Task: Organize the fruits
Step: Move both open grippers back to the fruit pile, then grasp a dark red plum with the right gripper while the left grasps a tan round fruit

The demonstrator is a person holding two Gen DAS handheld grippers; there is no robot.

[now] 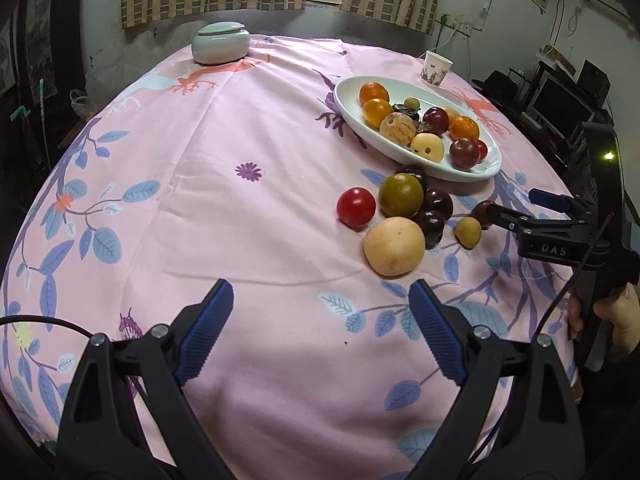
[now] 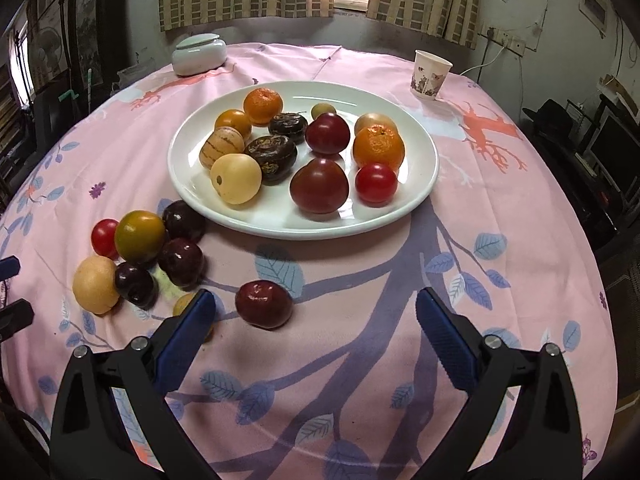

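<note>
The left tongs (image 1: 322, 312) tilt downward with both blue pads spread wide and nothing between them; the right tongs (image 2: 316, 322) tilt downward too, equally spread and empty, a hand (image 1: 618, 320) wrapped round their handle

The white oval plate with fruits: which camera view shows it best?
The right wrist view shows the white oval plate best: it lies central, whole rim visible, each fruit separate. In the left wrist view the plate sits far right, seen at a low slant, so the fruits overlap.
</note>
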